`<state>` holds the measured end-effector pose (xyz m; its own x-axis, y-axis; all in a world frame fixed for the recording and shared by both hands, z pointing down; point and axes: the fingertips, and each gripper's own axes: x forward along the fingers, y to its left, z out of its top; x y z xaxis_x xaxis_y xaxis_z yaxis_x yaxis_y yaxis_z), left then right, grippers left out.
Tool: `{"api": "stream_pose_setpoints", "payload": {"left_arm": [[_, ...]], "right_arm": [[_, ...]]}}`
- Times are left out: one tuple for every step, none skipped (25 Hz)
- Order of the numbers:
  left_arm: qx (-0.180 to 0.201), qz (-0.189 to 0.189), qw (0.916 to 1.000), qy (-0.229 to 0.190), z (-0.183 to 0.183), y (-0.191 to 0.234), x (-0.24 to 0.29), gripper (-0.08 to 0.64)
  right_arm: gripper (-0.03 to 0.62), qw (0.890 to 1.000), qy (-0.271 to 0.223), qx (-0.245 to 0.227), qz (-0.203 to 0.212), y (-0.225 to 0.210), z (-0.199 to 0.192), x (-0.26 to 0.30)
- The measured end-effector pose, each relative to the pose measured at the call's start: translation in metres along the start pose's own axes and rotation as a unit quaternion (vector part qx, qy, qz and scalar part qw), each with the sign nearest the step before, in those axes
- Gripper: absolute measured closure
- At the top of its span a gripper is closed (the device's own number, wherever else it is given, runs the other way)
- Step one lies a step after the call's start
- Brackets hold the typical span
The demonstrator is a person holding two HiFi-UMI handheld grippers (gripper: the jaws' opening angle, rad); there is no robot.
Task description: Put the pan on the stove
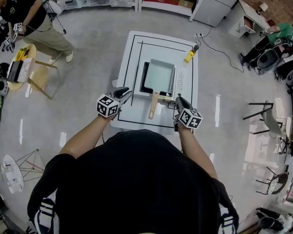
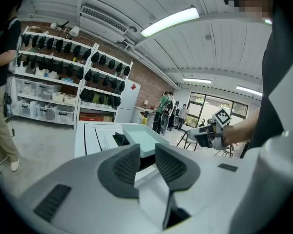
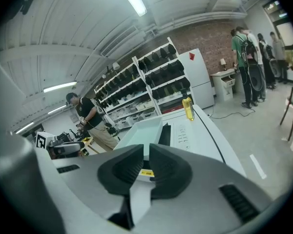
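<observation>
1. Pale workshop floor surrounds a white table [image 1: 136, 48] marked with black lines. You stand at its near edge with a gripper in each hand.
2. On the left, your left gripper [image 2: 147, 156] hovers by the table's near left side. Its jaws are slightly apart with nothing between them.
3. In the middle, the rectangular pan [image 1: 158, 74] already sits on the stove [image 1: 184, 79]. The pan's wooden handle [image 1: 153, 106] points toward you, between the two grippers. The placing looks done.
4. On the right, your right gripper [image 3: 146, 162] hovers beside the handle's end without touching it. Its jaws are together and empty.
5. Before you finish, check that the pan lies flat. A strip of black cooktop shows along its left and near sides, so it may sit slightly off centre.
6. If you correct it, grip the wooden handle close to the pan and slide gently without lifting.
7. Keep your right gripper away from the yellow bottle [image 1: 190, 55] at the table's far right.
</observation>
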<state>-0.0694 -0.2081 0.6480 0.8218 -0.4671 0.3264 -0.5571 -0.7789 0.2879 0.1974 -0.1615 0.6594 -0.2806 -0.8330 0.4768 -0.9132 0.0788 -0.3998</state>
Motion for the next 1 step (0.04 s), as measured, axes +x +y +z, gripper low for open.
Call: {"api": "stream_pose_setpoints", "payload": {"left_arm": [[0.000, 0.001, 1.0000, 0.000, 0.0001, 0.0001, -0.0008, 0.460]], "right_arm": [[0.555, 1.000, 0.000, 0.000, 0.000, 0.0006, 0.0002, -0.0003]]}}
